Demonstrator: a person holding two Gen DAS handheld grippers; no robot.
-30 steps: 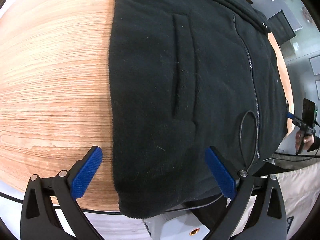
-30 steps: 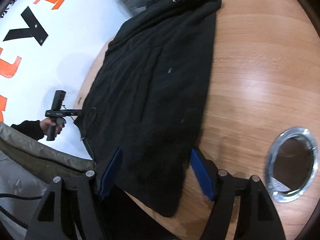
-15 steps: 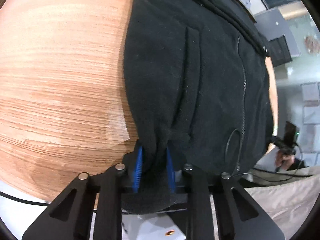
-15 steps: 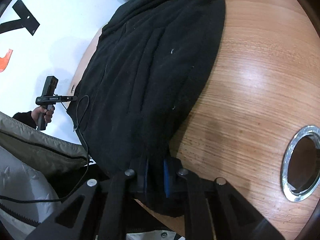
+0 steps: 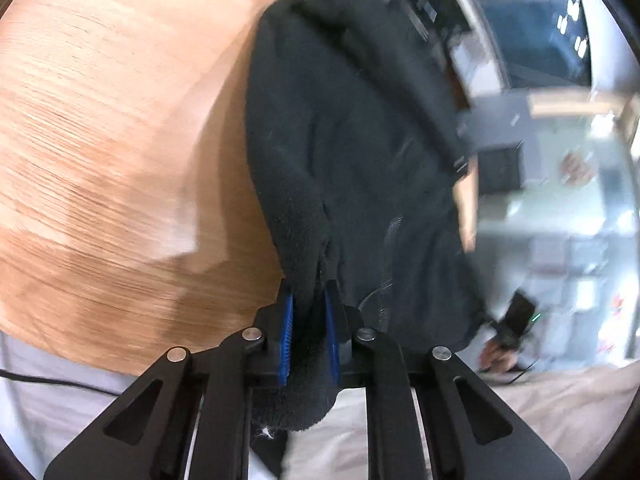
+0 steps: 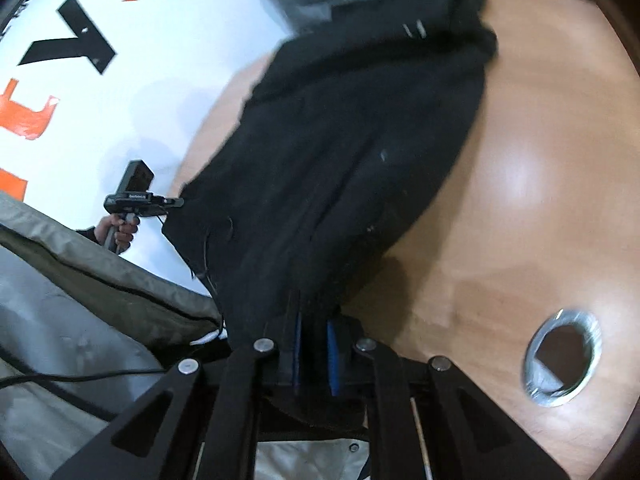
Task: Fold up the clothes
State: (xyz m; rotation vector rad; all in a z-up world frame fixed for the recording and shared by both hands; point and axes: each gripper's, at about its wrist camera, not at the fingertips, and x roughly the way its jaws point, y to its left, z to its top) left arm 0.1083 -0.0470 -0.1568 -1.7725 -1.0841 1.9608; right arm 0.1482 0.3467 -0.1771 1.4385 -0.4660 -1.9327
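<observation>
I'm pinching the jacket (image 5: pixel 360 152) hem with both the left gripper (image 5: pixel 308 332) and right gripper (image 6: pixel 314 354), so folding's barely starting, nothing's doubled over yet.

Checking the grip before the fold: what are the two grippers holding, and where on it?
Both hold the black fleece jacket by its near edge: left gripper and right gripper each have their jaws shut on it.

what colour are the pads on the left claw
Blue pads, clearest in the left wrist view, clamped on the black jacket.
</observation>
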